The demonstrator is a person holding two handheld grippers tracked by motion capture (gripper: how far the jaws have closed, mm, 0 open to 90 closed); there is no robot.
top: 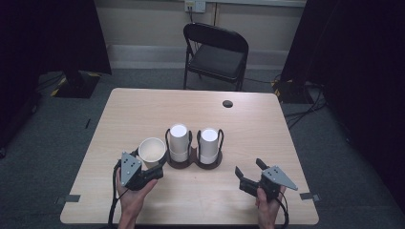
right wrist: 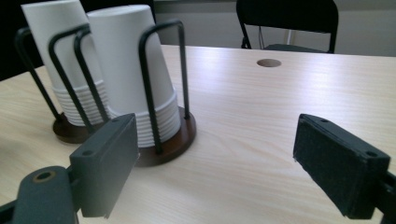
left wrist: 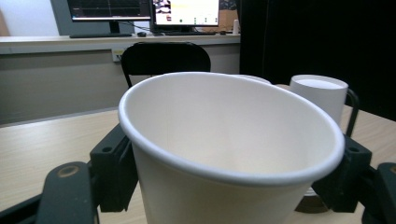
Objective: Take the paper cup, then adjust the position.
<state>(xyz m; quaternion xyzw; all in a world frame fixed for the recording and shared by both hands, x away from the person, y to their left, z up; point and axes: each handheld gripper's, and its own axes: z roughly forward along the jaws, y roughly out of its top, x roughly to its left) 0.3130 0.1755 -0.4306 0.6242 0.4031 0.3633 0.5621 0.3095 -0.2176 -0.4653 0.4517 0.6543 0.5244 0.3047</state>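
White paper cup, upright and mouth-up, clamped in the left gripper just left of the cup rack — apparently lifted off the table; right gripper released, jaws wide apart.

A black folding chair stands beyond the table.

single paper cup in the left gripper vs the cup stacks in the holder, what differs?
The single white paper cup stands mouth up, rim open; the two stacks of white paper cups sit mouth down, bases up. The single cup is clamped between the left gripper's jaws; the stacks rest in the dark wire-and-wood holder, ungripped. It is one cup; they are many nested. All look like the same white paper.
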